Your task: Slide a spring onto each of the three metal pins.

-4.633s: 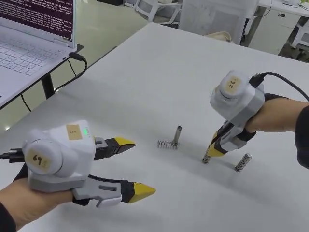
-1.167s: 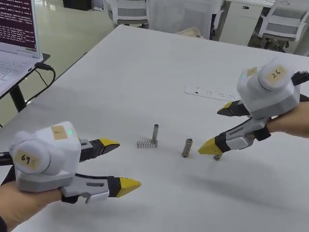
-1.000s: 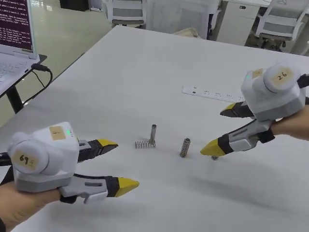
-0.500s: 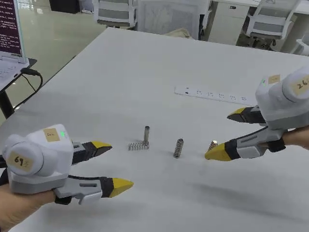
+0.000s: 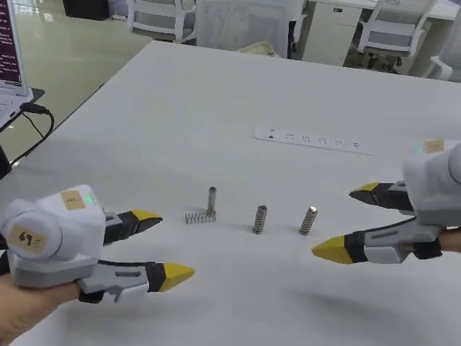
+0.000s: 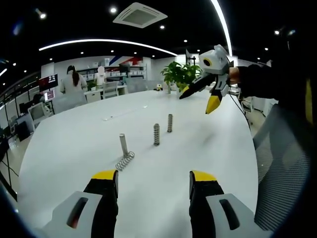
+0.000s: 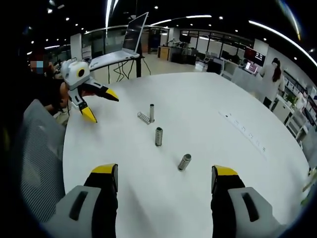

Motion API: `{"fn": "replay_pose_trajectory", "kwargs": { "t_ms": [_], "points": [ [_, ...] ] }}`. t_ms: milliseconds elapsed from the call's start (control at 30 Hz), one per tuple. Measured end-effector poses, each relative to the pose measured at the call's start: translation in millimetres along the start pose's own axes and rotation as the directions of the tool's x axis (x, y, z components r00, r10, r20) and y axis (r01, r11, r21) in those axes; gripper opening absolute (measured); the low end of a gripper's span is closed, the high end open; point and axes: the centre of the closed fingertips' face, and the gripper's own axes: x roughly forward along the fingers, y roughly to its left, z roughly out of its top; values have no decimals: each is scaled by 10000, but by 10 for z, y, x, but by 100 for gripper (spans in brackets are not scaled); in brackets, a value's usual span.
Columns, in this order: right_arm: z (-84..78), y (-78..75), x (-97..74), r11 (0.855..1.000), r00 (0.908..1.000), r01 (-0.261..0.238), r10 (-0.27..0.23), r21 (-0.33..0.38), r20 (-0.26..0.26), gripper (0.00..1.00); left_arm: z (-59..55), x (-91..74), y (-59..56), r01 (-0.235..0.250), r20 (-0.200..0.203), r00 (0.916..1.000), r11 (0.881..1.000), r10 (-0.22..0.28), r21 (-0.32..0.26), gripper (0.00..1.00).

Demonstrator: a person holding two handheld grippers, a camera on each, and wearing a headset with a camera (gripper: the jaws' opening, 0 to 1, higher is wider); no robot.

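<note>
Your work surface is a white table [image 5: 216,94]. You hold the left gripper [image 5: 162,245] low at the near left, its jaws apart and clamped on nothing. You hold the right gripper [image 5: 346,220] at the near right, its jaws likewise spread wide and holding nothing. Both grippers sit clear of the parts. A white power strip [image 5: 313,140] lies farther back on the table. Between the grippers, three pins stand in a row. The left pin [image 5: 212,199] is bare and upright, and a loose spring [image 5: 196,217] lies flat against its base. The middle pin [image 5: 259,219] carries a spring along its length. The right pin [image 5: 308,220] also carries a spring and leans.
</note>
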Motion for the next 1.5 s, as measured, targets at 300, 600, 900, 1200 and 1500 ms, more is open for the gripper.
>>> {"fn": "replay_pose_trajectory", "kwargs": {
  "t_ms": [300,600,900,1200,1500],
  "points": [
    [-74,125,-96,9995,9997,86,-93,317,240,75,-5,60,72,14,-51,10000,10000,-14,31,53],
    [-170,270,-163,9970,9987,108,-146,764,480,75,11,151,198,25,-137,9999,9999,-24,112,52],
    [-243,296,-237,9942,9981,296,-350,1034,508,75,-27,303,346,128,-361,9993,9998,-122,150,51],
    [-282,272,-257,9912,9973,455,-522,1246,515,75,-122,485,447,212,-651,9977,9998,-210,33,49],
    [-349,264,-282,9884,9972,546,-612,1416,426,74,-199,607,488,320,-791,9964,9995,-316,38,45]
  ]
}}
